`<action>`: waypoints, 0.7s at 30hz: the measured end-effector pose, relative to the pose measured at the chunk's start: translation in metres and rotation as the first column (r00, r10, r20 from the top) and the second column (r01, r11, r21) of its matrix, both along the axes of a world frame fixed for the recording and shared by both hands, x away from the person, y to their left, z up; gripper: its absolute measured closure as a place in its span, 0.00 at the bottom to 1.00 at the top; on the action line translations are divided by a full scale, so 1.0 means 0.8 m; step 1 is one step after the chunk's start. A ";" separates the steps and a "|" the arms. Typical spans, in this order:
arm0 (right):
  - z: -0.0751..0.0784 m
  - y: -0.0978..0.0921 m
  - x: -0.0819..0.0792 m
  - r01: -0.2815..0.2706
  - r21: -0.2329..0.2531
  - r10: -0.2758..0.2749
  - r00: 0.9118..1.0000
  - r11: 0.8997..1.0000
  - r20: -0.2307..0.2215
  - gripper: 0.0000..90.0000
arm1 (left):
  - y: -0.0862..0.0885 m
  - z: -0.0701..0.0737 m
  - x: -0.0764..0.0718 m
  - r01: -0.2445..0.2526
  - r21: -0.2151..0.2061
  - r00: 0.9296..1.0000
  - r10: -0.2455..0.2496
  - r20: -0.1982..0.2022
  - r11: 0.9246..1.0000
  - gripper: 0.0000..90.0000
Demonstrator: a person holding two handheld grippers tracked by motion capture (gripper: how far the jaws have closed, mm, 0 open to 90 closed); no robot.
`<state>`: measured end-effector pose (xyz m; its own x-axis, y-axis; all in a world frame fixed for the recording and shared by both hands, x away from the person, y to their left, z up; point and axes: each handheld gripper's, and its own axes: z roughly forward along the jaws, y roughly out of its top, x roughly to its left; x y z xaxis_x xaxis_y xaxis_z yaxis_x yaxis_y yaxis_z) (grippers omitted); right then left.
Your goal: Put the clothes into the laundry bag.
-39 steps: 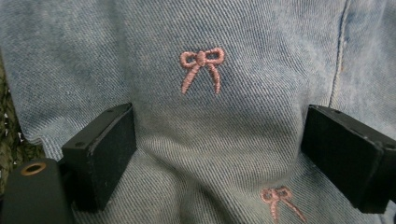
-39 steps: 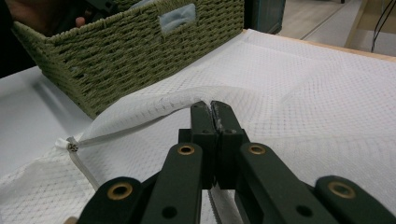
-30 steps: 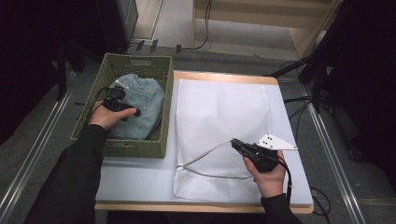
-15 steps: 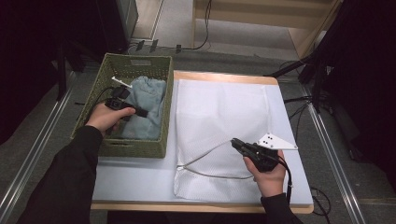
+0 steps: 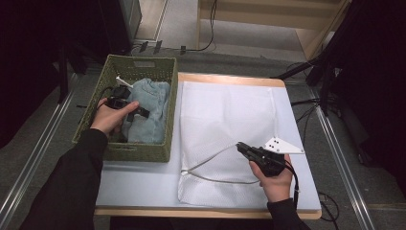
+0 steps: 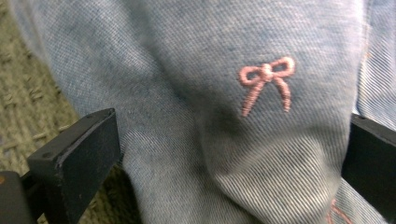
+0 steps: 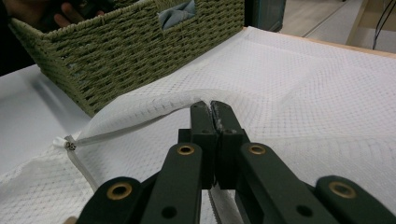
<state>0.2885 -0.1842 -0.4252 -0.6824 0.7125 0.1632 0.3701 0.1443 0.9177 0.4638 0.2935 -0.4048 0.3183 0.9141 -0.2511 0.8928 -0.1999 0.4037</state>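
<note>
**Soft denim in the basket, mesh bag held open**

The jeans (image 5: 147, 111) lie crumpled in the green basket (image 5: 139, 152) at the table's left. They look soft and floppy, best gathered at a thick fold. The left tongs (image 6: 224, 154) gape around a fold, unclenched. The right tongs (image 7: 211, 114) are clenched on the mesh bag (image 5: 225, 115) by its rim. Most of the jeans stay hidden.

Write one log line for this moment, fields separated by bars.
left gripper: open around denim garment in basket | right gripper: shut on mesh bag's zipper edge
</note>
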 end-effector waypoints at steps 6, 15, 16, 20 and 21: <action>0.000 -0.002 0.001 0.002 0.006 -0.002 1.000 1.000 0.000 1.00 | -0.005 -0.017 0.002 0.037 -0.015 0.995 -0.039 -0.096 0.999 0.00; -0.002 0.001 0.002 0.000 -0.004 0.000 1.000 1.000 0.000 1.00 | -0.013 -0.011 -0.002 0.116 -0.197 0.983 -0.141 -0.117 0.974 0.49; -0.002 0.001 0.001 0.000 -0.004 0.000 1.000 1.000 -0.001 1.00 | -0.012 -0.007 -0.002 0.127 -0.270 0.985 -0.155 -0.082 0.954 0.54; -0.003 0.002 0.002 -0.002 -0.007 0.002 1.000 1.000 -0.002 1.00 | -0.018 -0.001 -0.003 0.133 -0.337 0.987 -0.154 -0.037 0.932 0.55; -0.003 0.002 0.002 -0.002 -0.006 0.002 1.000 1.000 -0.005 1.00 | -0.018 -0.002 -0.002 0.116 -0.349 0.989 -0.140 -0.046 0.930 0.49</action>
